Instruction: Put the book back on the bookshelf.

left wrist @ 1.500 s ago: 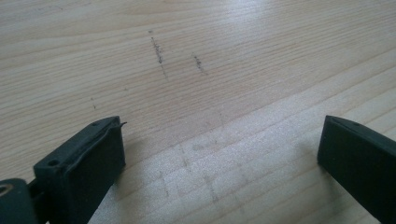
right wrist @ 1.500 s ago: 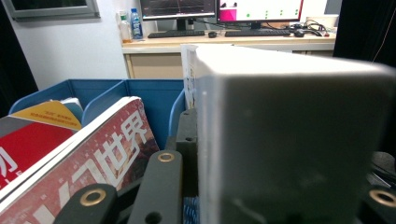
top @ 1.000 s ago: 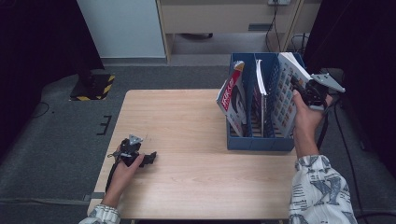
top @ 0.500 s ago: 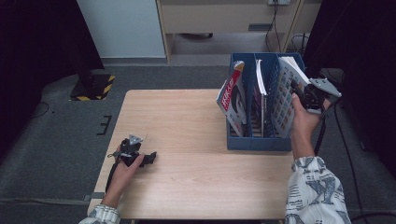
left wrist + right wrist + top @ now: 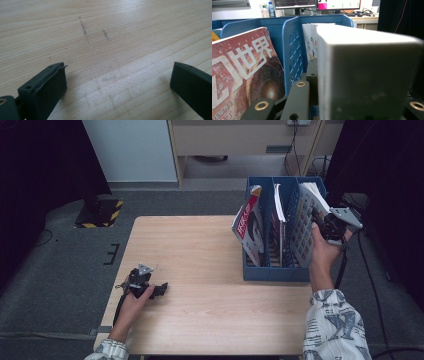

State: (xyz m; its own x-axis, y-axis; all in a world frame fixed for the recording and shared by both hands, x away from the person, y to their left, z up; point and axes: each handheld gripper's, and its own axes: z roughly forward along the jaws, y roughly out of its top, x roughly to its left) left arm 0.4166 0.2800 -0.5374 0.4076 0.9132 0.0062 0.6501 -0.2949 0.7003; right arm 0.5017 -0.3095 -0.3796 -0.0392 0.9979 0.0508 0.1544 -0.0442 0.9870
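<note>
Book [image 5: 306,222], one thick white volume, stood in the rightmost of three slots of the blue rack [image 5: 272,272] at right of frame, clamped by the right gripper [image 5: 320,220]. Two magazines filled the other slots. Left gripper [image 5: 159,290] rested wide on the table [image 5: 200,255], lower left.

Light wood table [image 5: 210,320], blue file rack [image 5: 272,272] at right edge, left gripper [image 5: 161,290] resting near-left.

One pale wooden tabletop [image 5: 210,320] carries one blue perforated plastic file rack [image 5: 272,270] with three upright compartments. Three books or magazines stand in that rack: one red-covered magazine [image 5: 246,222] with white lettering, one thin white-edged booklet [image 5: 279,210], and one thick white book [image 5: 306,215]. Two black hand-held tools are present, the left tool [image 5: 159,290] and the right tool [image 5: 320,220].
</note>
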